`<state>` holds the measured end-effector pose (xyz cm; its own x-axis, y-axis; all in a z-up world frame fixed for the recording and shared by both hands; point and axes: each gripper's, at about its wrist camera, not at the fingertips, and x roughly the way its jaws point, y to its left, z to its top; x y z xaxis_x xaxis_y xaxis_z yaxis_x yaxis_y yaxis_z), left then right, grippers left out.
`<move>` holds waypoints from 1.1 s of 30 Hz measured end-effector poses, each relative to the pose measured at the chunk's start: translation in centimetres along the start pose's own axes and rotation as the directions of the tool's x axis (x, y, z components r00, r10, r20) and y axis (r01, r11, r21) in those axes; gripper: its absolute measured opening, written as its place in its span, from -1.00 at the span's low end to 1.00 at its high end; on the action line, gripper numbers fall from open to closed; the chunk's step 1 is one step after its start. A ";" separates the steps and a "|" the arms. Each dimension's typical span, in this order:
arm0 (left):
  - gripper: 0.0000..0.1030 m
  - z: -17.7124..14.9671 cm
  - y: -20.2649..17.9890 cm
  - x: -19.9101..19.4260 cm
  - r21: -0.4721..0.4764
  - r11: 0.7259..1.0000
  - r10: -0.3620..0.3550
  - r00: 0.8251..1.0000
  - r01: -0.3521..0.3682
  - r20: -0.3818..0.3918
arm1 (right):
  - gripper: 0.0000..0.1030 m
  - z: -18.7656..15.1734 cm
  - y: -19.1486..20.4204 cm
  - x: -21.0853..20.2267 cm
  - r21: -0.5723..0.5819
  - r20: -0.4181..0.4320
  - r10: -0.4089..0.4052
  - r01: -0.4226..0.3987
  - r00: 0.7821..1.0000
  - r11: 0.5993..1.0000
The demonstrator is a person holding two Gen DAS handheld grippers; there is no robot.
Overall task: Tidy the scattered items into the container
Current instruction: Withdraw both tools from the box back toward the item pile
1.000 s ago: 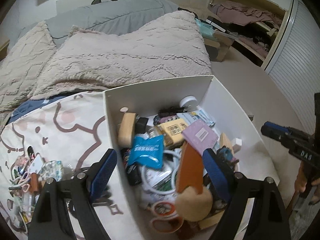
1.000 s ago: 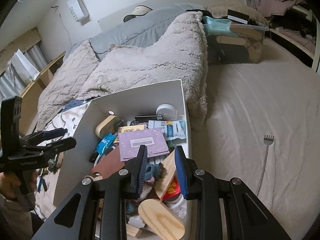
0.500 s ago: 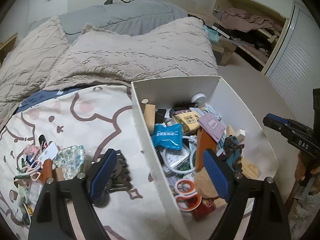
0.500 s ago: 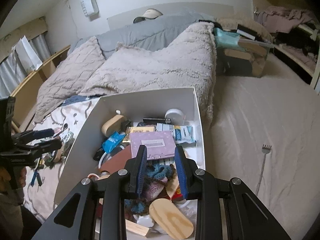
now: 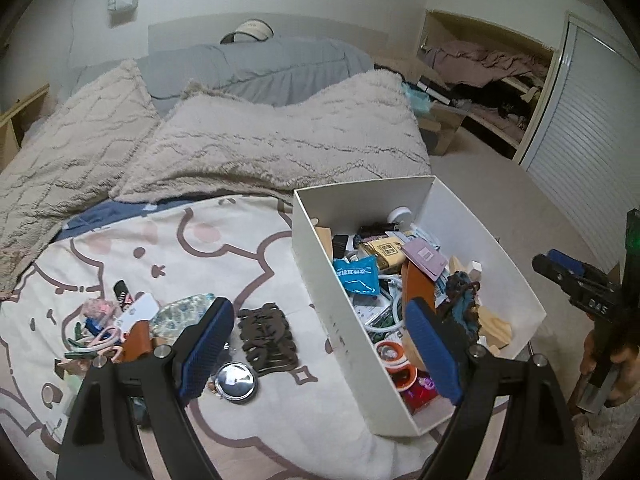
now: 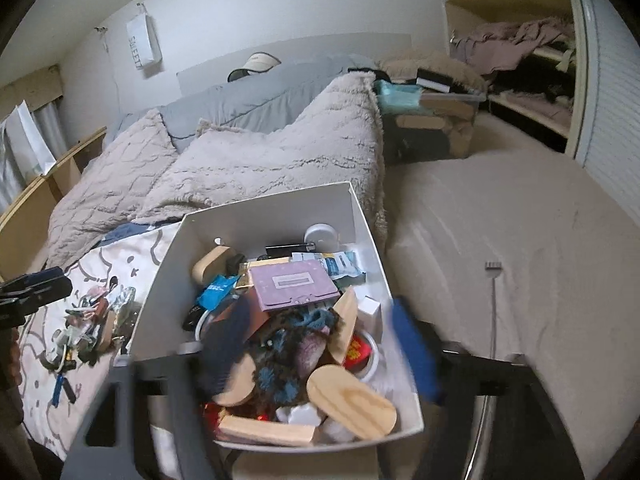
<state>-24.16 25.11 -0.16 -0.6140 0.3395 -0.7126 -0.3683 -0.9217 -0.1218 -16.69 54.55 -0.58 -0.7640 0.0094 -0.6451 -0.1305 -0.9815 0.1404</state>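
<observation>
The left gripper stood wide and empty; the right gripper was opening over the box, nothing between its jaws; the round mirror lay on the blanket, probably slippery and fragile; grip its rim.

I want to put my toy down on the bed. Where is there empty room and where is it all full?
Bare room: the cartoon blanket between the fluffy throw and the scattered pile, and the strip in front of the round metal lid. Crowded: the white box, heaped to the brim, and that pile beside the dark wooden cutout.
</observation>
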 end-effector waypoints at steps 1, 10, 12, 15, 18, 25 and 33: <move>0.81 -0.3 0.2 -0.5 0.005 1.000 0.003 1.000 -0.003 0.009 | 0.86 -0.2 0.3 -0.5 -0.002 0.012 -0.003 0.003 1.000 1.000; 0.93 -3.2 2.8 -5.3 0.025 0.999 0.027 0.996 -0.029 0.090 | 1.00 -2.1 4.5 -4.3 -0.009 0.123 -0.004 0.005 0.992 1.000; 0.97 -4.0 3.7 -6.7 0.026 0.999 0.041 0.993 -0.044 0.113 | 1.00 -2.6 5.5 -4.9 -0.002 0.128 0.013 -0.013 0.992 1.000; 0.99 -5.1 4.7 -8.3 0.039 0.996 0.070 0.988 -0.077 0.139 | 1.00 -3.6 7.4 -5.4 -0.018 0.125 0.022 -0.020 0.992 1.000; 0.99 -6.2 6.0 -9.7 0.047 0.993 0.097 0.983 -0.106 0.156 | 1.00 -4.6 9.5 -5.7 -0.040 0.115 0.010 -0.006 0.993 0.999; 0.99 -9.0 9.6 -12.6 0.020 0.993 0.112 0.980 -0.116 0.162 | 1.00 -6.7 13.9 -6.4 -0.045 0.097 0.056 -0.052 0.994 0.998; 0.99 -11.4 12.7 -15.9 0.004 0.988 0.148 0.970 -0.151 0.192 | 1.00 -8.5 18.7 -6.3 -0.067 0.081 0.084 -0.079 0.993 0.995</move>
<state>-11.08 5.86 1.72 -0.7841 0.2292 -0.5768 -0.2738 -0.9617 -0.0099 -8.89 34.52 -0.29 -0.8212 -0.0577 -0.5677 -0.0270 -0.9898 0.1397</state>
